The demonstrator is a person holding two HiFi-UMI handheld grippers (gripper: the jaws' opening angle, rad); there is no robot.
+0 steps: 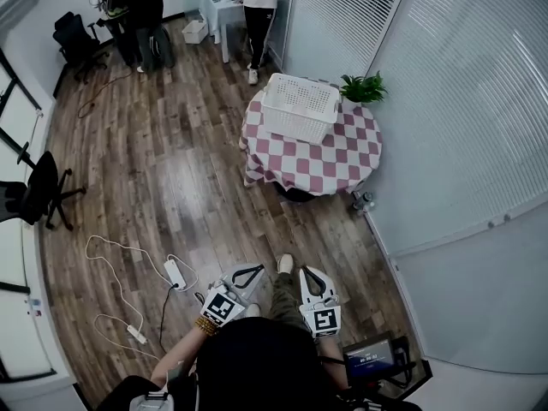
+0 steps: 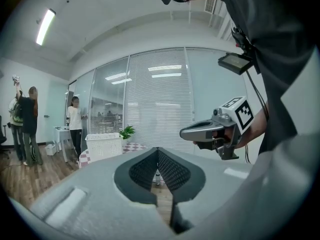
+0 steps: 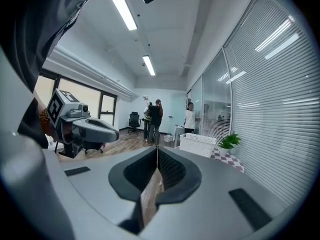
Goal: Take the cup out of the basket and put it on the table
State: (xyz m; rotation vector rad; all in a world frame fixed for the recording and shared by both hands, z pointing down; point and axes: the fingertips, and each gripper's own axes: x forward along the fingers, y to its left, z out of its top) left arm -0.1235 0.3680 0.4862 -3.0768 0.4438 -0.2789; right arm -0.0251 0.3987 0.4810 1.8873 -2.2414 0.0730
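A white plastic basket (image 1: 300, 107) stands on a round table with a red-and-white checked cloth (image 1: 318, 168), far ahead of me. The cup does not show in any view. My left gripper (image 1: 247, 271) and right gripper (image 1: 309, 275) are held close to my body over the wooden floor, well short of the table, both shut and holding nothing. The left gripper view shows its jaws (image 2: 158, 149) meeting at the tips, with the basket (image 2: 104, 146) small in the distance and the right gripper (image 2: 215, 129) alongside. In the right gripper view the jaws (image 3: 157, 148) are pressed together, the basket (image 3: 198, 144) far off.
A potted plant (image 1: 363, 87) stands at the table's far side by the blind-covered glass wall. A power strip (image 1: 175, 273) and white cables lie on the floor at my left. Office chairs (image 1: 36, 193), a small white desk (image 1: 222, 5) and standing people (image 1: 259, 15) are farther off.
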